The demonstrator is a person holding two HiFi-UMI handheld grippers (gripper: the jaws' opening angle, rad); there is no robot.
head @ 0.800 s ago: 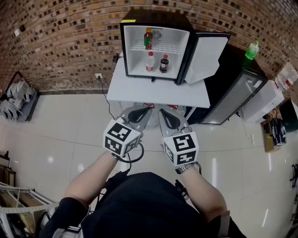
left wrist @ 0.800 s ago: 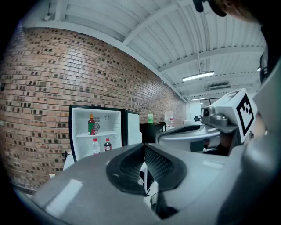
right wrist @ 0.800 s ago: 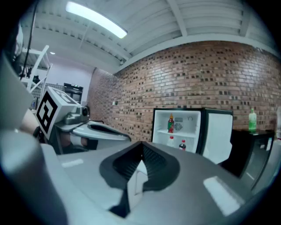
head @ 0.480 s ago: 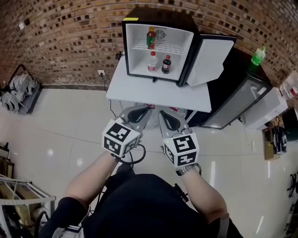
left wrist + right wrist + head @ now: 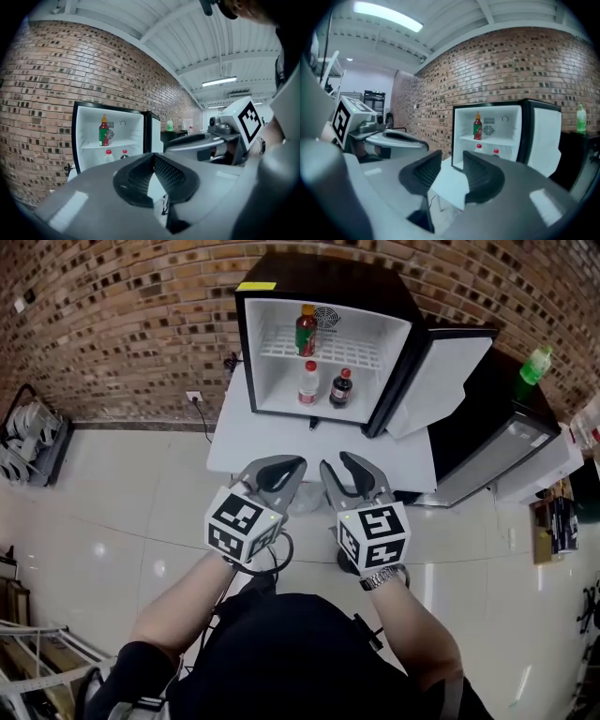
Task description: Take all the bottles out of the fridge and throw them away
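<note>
Three bottles are standing in the open fridge on the white desk: a red-labelled bottle on the wire shelf, and a clear bottle and a dark bottle side by side on the fridge floor below. Both claws are being held in front of the desk, well apart from the bottles. The left claw is being held with its jaws closed together on nothing, while the right claw is being held with its jaws parted and only empty air between them. The bottles are being judged as light, stiff plastic with smooth, possibly slippery sides. A hold around the straight body below the shoulder is being favoured over the narrow neck, and the tall shelf bottle is being reckoned the easiest to tip. The layout is being shown only by the head view: the claws' distance from the fridge, the door swung to the right, and a green bottle on the dark cabinet outside the fridge. The jaw gaps are being shown plainly only by the gripper views, where only the caps of the two lower bottles are showing above the claw bodies.
</note>
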